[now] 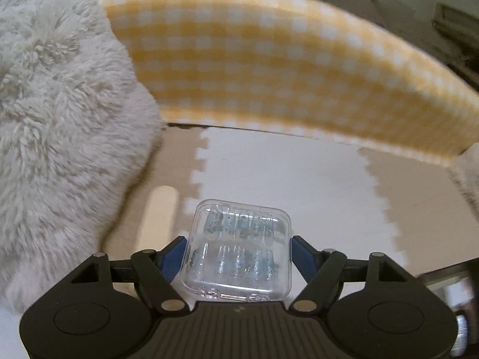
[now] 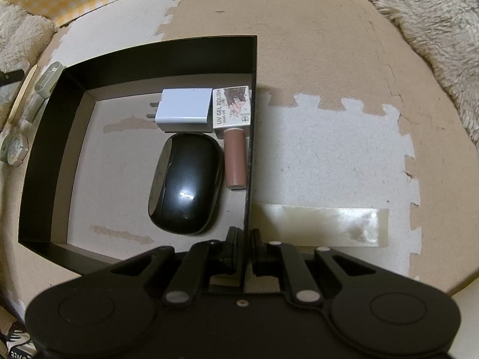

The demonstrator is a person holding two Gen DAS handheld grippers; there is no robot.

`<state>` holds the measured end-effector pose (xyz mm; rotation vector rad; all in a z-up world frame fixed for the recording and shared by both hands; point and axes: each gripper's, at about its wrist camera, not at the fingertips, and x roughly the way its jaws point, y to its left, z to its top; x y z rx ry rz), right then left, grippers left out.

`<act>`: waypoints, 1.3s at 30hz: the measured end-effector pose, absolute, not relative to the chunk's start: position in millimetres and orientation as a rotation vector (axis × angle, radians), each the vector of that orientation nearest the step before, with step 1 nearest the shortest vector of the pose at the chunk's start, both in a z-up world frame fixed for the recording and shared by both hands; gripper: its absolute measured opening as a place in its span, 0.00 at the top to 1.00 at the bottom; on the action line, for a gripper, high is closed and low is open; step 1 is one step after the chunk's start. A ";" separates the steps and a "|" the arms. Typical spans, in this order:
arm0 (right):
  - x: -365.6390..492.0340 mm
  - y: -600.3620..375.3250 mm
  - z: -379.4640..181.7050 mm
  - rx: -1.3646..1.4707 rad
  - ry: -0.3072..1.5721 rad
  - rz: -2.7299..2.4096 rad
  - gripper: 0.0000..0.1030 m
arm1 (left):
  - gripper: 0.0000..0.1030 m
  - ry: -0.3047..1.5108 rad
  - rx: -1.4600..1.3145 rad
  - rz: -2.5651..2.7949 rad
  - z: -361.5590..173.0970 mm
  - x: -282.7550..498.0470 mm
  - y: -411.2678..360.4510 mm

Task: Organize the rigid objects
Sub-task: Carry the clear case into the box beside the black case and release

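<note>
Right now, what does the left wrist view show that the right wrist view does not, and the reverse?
Left wrist only: the left gripper holding a clear plastic case of small blue pieces.

Right wrist only: the right gripper shut on the wall of a black box, which holds a white charger, a black mouse, a gel polish box and a brown tube.

Both: the foam mat, yellow checked fabric and fluffy fabric.
</note>
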<state>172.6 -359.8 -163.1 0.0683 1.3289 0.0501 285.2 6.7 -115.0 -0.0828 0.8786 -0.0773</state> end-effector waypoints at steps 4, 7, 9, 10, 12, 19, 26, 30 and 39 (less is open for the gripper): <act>172.2 -358.6 -162.9 0.064 1.328 0.049 0.90 | 0.27 0.877 -0.136 -0.142 -100.9 270.6 -11.0; 172.1 -358.2 -162.8 0.063 1.328 0.049 0.90 | 0.27 0.884 -0.164 -0.203 -94.4 261.1 -26.5; 172.0 -358.2 -163.0 0.061 1.328 0.049 0.90 | 0.27 0.890 -0.178 -0.242 -91.7 254.7 -37.4; 172.0 -357.7 -163.3 0.059 1.328 0.049 0.90 | 0.27 0.896 -0.186 -0.263 -90.3 251.2 -43.4; 172.1 -356.8 -163.4 0.056 1.328 0.049 0.90 | 0.27 0.904 -0.203 -0.302 -87.7 241.9 -55.5; 172.4 -355.3 -162.9 0.054 1.329 0.048 0.90 | 0.27 0.964 -0.260 -0.386 -92.9 219.3 -89.9; 172.3 -354.7 -162.7 0.053 1.329 0.048 0.90 | 0.27 1.007 -0.325 -0.462 -103.9 194.7 -130.4; 172.7 -353.5 -162.8 0.049 1.330 0.048 0.90 | 0.27 1.053 -0.353 -0.453 -116.1 187.3 -149.0; 172.8 -353.5 -162.6 0.051 1.330 0.049 0.90 | 0.27 1.093 -0.337 -0.373 -132.5 181.3 -164.9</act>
